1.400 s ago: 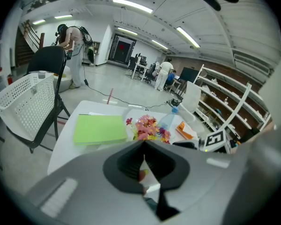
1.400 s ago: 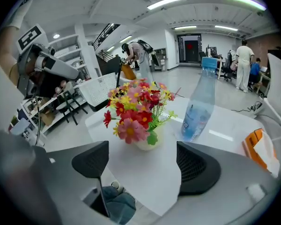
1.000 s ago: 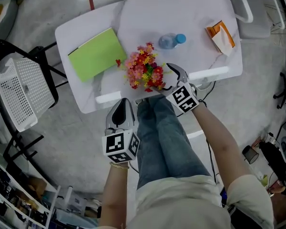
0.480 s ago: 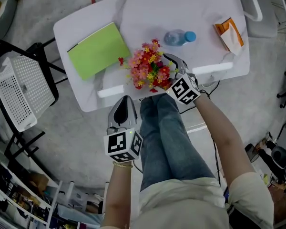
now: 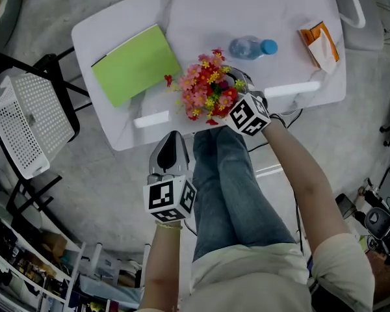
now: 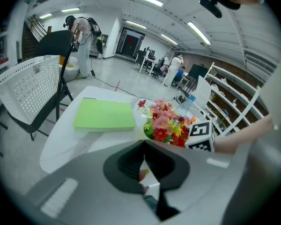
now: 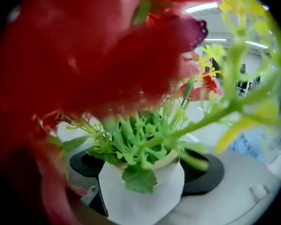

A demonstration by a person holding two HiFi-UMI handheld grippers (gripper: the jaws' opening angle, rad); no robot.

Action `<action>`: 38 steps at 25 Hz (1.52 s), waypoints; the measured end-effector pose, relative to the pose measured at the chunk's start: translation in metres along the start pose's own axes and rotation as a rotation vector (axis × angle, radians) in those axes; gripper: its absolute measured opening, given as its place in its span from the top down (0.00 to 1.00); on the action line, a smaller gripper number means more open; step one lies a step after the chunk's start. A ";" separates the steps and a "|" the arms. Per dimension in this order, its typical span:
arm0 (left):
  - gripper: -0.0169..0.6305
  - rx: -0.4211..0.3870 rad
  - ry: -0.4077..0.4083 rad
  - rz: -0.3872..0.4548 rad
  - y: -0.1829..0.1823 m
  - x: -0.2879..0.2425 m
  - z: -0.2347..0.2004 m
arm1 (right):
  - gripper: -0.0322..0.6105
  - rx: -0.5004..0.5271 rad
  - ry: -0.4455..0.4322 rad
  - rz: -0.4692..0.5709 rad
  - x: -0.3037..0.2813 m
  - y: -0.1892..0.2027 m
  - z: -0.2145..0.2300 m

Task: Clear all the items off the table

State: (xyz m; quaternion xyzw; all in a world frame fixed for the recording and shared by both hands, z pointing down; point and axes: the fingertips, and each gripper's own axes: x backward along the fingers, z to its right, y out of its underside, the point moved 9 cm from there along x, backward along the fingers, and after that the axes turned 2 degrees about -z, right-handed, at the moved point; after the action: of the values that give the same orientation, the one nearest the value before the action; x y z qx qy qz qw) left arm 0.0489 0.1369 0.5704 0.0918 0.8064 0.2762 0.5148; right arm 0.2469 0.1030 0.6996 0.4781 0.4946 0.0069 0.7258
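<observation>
A wide hall with strip lights on the ceiling and a grey floor holds a white table with rounded corners (image 5: 201, 18). Beside it, a white perforated plastic basket (image 5: 29, 119) sits on a black folding chair (image 6: 54, 43).

The only clear printed marks are the black-and-white square markers on the cube of each gripper. Any label on the clear plastic water bottle with a blue cap (image 5: 250, 47) is too small to read. The bottle lies on its side toward the far edge of the table. Right of it lies an orange tissue packet (image 5: 320, 41) with white tissue showing, and no lettering can be made out on it. A flat lime-green notebook (image 5: 135, 64) lies on the left part of the table.

The white faceted pot of artificial flowers (image 7: 143, 196) stands near the table's front edge, between the notebook and the bottle. It holds red, pink and yellow blooms on pale green stems, with green leaves over the rim.

The right gripper (image 5: 236, 86) reaches in low under the blooms. Its jaws have just been opening and stand wide apart. The pot is between the black pads, with a gap on either side.

The left gripper (image 6: 144, 149) has its jaws closed together on nothing. It is held short of the table, above the floor beside the person's blue-jeaned legs (image 5: 227, 187).
</observation>
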 end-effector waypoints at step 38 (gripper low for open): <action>0.96 0.009 0.011 0.048 0.008 0.033 0.003 | 0.20 -0.121 0.159 -0.025 0.018 -0.007 -0.030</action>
State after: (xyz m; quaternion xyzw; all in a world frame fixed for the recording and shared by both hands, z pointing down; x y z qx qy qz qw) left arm 0.0355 0.1590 0.5479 0.1119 0.8080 0.2852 0.5033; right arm 0.2312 0.1288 0.6806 0.4250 0.5553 0.0657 0.7118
